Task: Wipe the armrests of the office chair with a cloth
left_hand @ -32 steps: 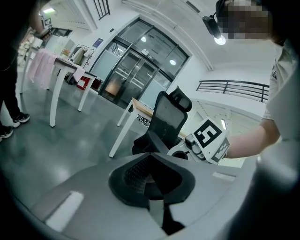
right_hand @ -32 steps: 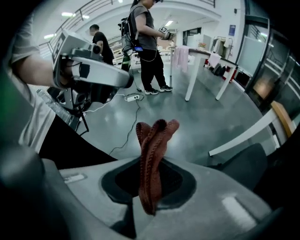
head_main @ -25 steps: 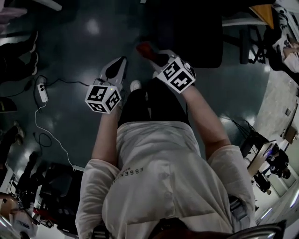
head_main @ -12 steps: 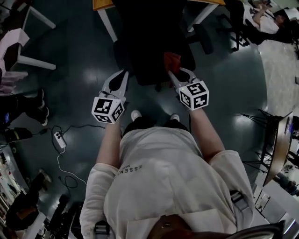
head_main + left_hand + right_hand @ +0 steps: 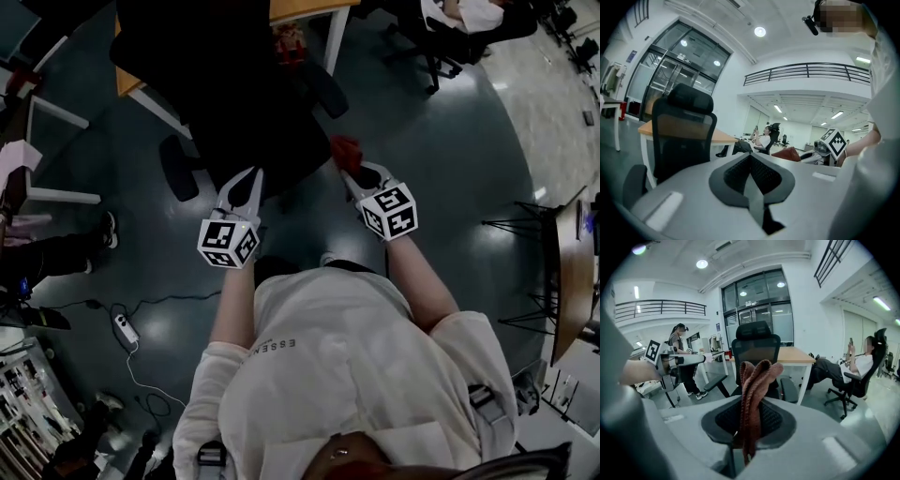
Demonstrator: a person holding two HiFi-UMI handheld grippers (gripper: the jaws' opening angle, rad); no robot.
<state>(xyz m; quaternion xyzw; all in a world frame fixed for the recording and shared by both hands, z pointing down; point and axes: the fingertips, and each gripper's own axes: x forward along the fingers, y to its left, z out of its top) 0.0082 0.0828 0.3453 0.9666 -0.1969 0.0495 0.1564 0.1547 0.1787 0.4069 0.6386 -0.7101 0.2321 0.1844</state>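
Note:
A black office chair (image 5: 239,103) stands in front of me, its armrests at the left (image 5: 178,167) and right (image 5: 323,89). My right gripper (image 5: 354,173) is shut on a reddish-brown cloth (image 5: 345,150), held just short of the seat's near right corner. In the right gripper view the folded cloth (image 5: 754,390) sticks up from the closed jaws, with the chair (image 5: 757,352) and its right armrest (image 5: 790,390) beyond. My left gripper (image 5: 246,180) is shut and holds nothing, near the seat's front left. The left gripper view shows the chair (image 5: 684,136) and one armrest (image 5: 633,185).
An orange-topped desk (image 5: 305,9) with white legs stands behind the chair. A person sits in another chair at the far right (image 5: 855,366). Another person stands at the left (image 5: 679,350). A power strip with its cable (image 5: 124,328) lies on the dark floor at the left.
The view has swung round, so the chair has moved from the upper right to the upper middle and stands nearer. Both grippers stay out in front, the right still holding the cloth.

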